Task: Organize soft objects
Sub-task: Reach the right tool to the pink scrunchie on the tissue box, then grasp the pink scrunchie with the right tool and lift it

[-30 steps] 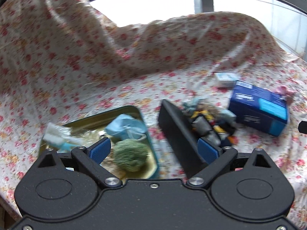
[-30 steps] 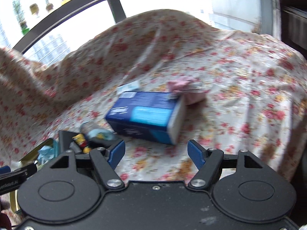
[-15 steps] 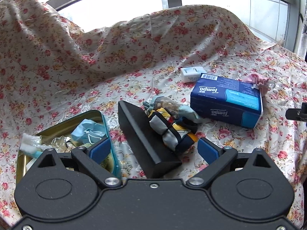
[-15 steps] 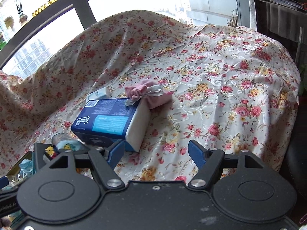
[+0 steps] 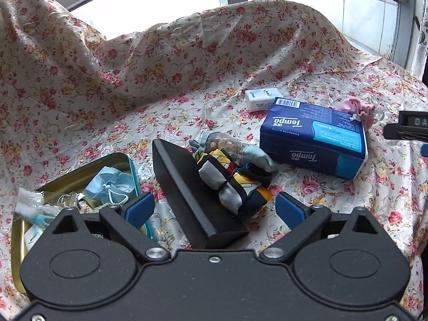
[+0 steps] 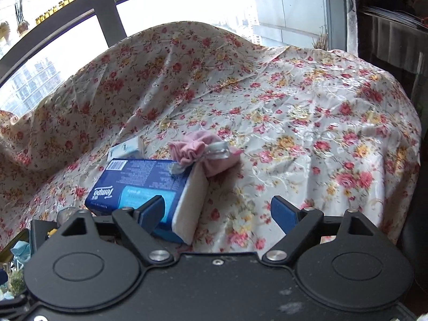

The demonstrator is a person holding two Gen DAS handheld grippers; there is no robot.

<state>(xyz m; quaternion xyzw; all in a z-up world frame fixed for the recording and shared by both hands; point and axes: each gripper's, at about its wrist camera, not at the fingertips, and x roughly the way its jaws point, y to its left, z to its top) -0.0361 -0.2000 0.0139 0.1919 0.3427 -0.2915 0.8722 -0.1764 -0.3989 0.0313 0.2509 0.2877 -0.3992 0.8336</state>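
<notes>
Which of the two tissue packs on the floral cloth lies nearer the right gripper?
The large dark blue Tempo pack, just ahead of the right gripper by its left finger. The small white pack lies farther back, behind the blue one.

Daylight bright, from window (image 5: 160, 13) along top of frame; panes blown out white. Flowered cloth (image 6: 294, 112) evenly lit, slight sheen. Soft shadow under tissue pack (image 5: 313, 139). Both views sharp; fisheye bends edges, corners dark.
</notes>
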